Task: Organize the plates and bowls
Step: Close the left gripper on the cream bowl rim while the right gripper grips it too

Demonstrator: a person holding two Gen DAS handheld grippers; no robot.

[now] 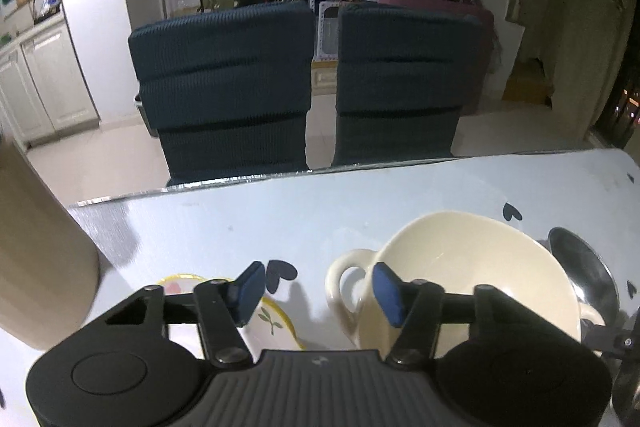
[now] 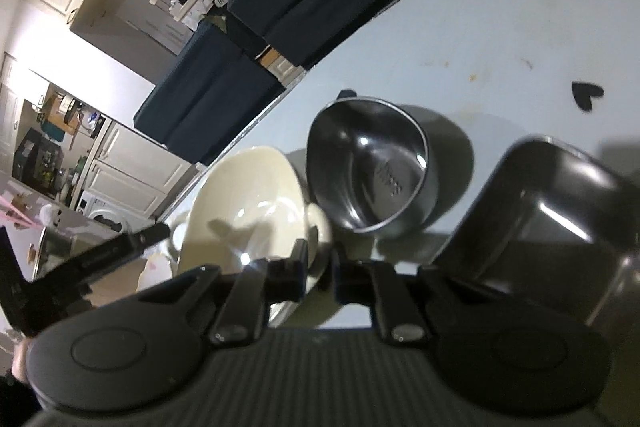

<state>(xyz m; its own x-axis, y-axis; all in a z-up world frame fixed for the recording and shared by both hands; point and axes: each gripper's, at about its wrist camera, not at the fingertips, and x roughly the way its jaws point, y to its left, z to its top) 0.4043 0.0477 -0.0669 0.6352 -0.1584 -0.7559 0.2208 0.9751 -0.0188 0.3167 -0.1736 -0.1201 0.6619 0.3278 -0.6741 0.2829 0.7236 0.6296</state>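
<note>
Cream bowl (image 1: 472,279) with two loop handles, empty, tilted on the table. Round steel bowl (image 2: 372,167), empty, tilted, just beside the cream bowl's right handle. Square steel dish (image 2: 544,211), empty, right of it. Floral plate (image 1: 272,319) left of the cream bowl.

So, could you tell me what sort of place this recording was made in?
Most likely a home dining area next to a kitchen: a table with two upholstered chairs pushed in, white kitchen cabinets behind, and what looks like a washing machine.

2 blue chairs (image 1: 224,79), white cabinets (image 1: 44,79)
</note>
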